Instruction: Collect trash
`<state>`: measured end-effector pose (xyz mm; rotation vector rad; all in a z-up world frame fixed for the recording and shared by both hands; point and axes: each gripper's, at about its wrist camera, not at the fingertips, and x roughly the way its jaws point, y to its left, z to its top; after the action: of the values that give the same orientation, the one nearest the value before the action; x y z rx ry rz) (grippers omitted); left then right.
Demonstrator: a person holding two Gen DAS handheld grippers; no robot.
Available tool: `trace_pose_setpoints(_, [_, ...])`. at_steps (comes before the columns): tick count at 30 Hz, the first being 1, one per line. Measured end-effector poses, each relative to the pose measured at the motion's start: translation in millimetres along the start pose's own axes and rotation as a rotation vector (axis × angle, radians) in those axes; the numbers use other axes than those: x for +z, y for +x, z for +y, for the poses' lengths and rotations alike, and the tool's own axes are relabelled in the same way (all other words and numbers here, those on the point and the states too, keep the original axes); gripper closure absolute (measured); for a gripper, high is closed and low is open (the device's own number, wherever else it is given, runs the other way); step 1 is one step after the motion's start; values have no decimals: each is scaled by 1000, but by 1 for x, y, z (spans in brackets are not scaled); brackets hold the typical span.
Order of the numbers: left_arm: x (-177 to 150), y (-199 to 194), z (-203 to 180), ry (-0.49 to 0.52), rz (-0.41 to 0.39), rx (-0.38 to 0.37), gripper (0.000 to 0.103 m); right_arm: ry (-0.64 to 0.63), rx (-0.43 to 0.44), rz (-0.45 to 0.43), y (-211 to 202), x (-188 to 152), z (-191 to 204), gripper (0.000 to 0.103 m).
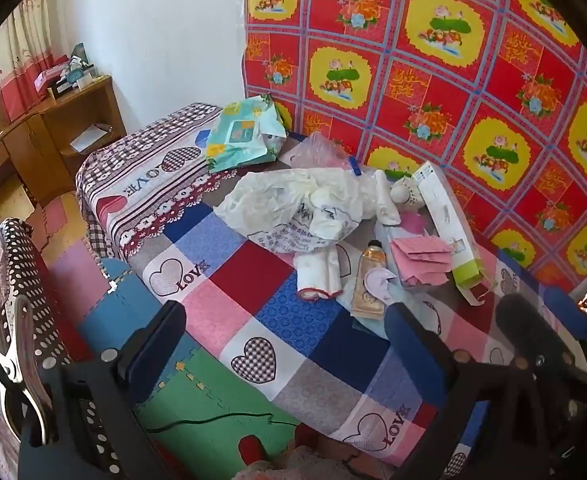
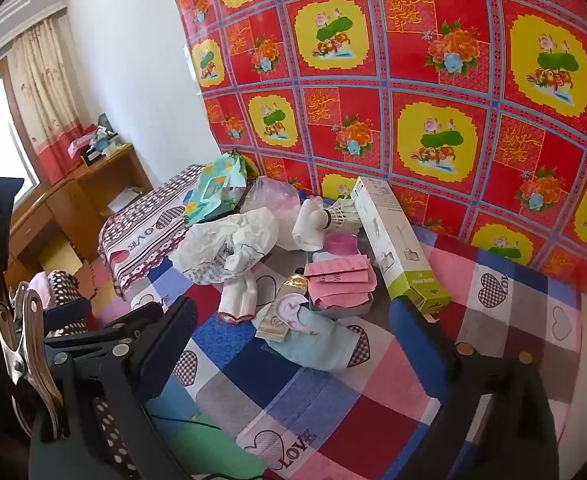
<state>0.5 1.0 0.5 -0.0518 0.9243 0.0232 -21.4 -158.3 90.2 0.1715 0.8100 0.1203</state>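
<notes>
Clutter lies on a bed [image 1: 285, 300] covered by a patchwork quilt with hearts and the word LOVE, set against a wall hung with a red and yellow flowered cloth [image 1: 433, 52]. Left tool [image 1: 285, 320] hangs over the near edge of the bed with its two fingers spread wide and nothing between them; right tool [image 2: 293, 320] hangs just beside it, equally wide and empty. Beyond both tools, toward the wall, sits the trash: a crumpled white plastic bag [image 1: 293, 204] with printed lettering, near the middle of the bed. Just in front of it lies a folded white cloth [image 1: 319, 276] with a red edge. To the right of that are a small gold tube [image 1: 369, 276], a stack of pink paper sheets [image 1: 421, 256] and a long white and green box [image 1: 449, 220] lying diagonally. Behind the bag are a clear pinkish bag [image 1: 321, 148] and a teal patterned bag [image 1: 245, 132]. No item touches either tool. A wooden desk [image 1: 53, 128] stands at far left.
</notes>
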Motion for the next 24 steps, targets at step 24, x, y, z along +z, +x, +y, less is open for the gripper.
trace_pose_setpoints(24, [-2,1,1,-2,-3,-4,1,-2,-3,0,-5,-3,6,4])
